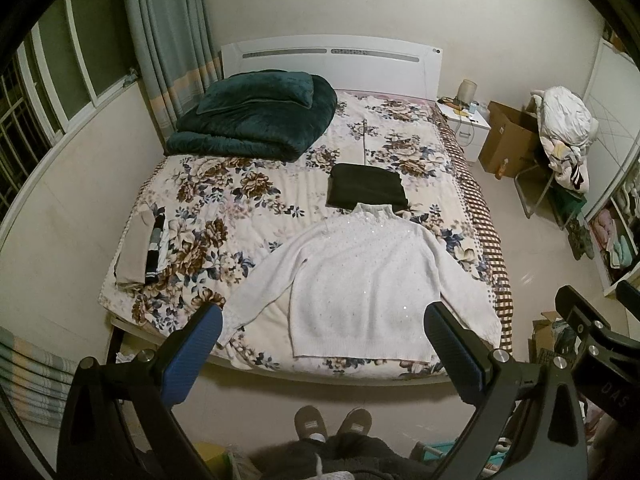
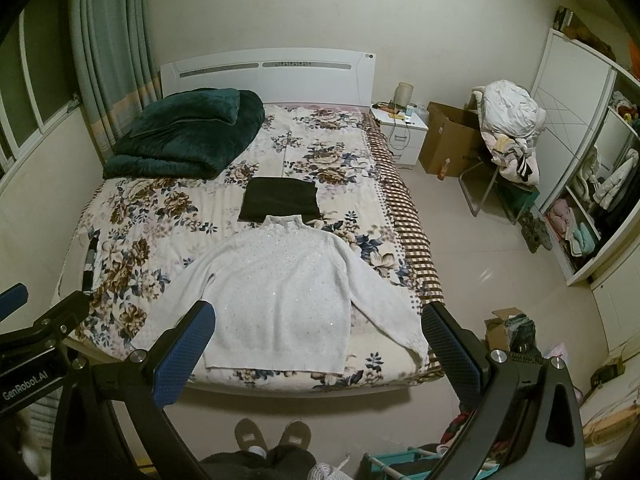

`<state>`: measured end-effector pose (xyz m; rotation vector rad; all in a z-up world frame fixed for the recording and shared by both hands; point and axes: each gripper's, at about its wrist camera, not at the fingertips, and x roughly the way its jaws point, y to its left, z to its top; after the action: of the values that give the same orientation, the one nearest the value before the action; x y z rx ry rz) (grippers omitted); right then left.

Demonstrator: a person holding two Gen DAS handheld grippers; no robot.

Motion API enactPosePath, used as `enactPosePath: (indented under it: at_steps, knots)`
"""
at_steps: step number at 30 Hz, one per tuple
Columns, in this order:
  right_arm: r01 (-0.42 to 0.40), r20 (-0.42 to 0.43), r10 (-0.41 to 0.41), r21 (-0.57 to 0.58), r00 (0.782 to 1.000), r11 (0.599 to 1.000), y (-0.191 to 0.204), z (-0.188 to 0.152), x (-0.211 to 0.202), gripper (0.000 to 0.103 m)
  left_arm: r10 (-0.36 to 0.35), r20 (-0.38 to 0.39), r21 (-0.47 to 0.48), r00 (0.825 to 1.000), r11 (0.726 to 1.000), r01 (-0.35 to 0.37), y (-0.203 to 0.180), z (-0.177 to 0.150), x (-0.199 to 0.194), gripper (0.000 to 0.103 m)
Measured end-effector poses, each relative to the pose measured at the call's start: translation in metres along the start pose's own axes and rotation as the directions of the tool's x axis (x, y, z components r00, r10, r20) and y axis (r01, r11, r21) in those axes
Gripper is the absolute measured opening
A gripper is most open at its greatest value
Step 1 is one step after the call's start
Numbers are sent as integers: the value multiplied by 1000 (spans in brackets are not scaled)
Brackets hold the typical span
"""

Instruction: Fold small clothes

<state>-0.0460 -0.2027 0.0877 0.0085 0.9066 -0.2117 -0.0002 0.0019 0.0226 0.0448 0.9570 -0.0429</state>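
Floral bedspread [image 1: 224, 208] carries one white sweater [image 1: 360, 276] spread flat at the near edge, one folded black garment [image 1: 366, 189] touching its collar, one side stack [image 1: 140, 248]. Left gripper [image 1: 322, 354] and right gripper [image 2: 318, 354] hover with jaws apart, empty. Risk: a loose sleeve sliding off the edge.

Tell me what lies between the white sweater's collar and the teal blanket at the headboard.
A folded black garment touches the white sweater collar; beyond it, bare floral bedspread up to the teal blanket. Both wrist views show it.
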Motion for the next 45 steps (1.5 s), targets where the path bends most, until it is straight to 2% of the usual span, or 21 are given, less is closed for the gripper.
enactPosePath:
  at_steps: [22, 24, 27, 30, 32, 35, 40, 43, 45]
  knots:
    - [1, -6, -1, 2, 1000, 1000, 1, 4, -6, 103, -6, -2, -2, 1000, 1000, 6, -5, 3, -5, 103]
    - [-3, -9, 3, 7, 1000, 1000, 0, 3, -4, 103, -1, 0, 1, 1000, 1000, 1, -17, 8, -8, 103]
    - [-28, -27, 29, 47, 999, 999, -5, 4, 1, 103, 49, 45, 1, 998, 999, -49, -24, 12, 5, 103]
    - [-40, -67, 48, 121, 997, 992, -22, -3, 27, 103, 75, 64, 9, 995, 997, -76, -32, 15, 37, 103]
    - [-4, -79, 18, 175, 997, 985, -44, -13, 51, 103, 83, 69, 10, 994, 996, -84, -35, 16, 65, 103]
    - [87, -148, -47, 271, 988, 959, -91, -35, 110, 103, 99, 45, 22, 994, 995, -100, -37, 20, 119, 103]
    - [188, -283, -59, 454, 957, 871, -184, -84, 195, 103, 162, -63, 49, 985, 986, -159, -72, 15, 214, 103]
    - [253, -366, -39, 560, 930, 789, -257, -130, 266, 103, 197, -115, 68, 974, 979, -190, -102, 12, 274, 103]
    - [274, -400, -7, 613, 916, 741, -292, -153, 313, 103, 204, -138, 80, 969, 978, -195, -112, 15, 309, 103]
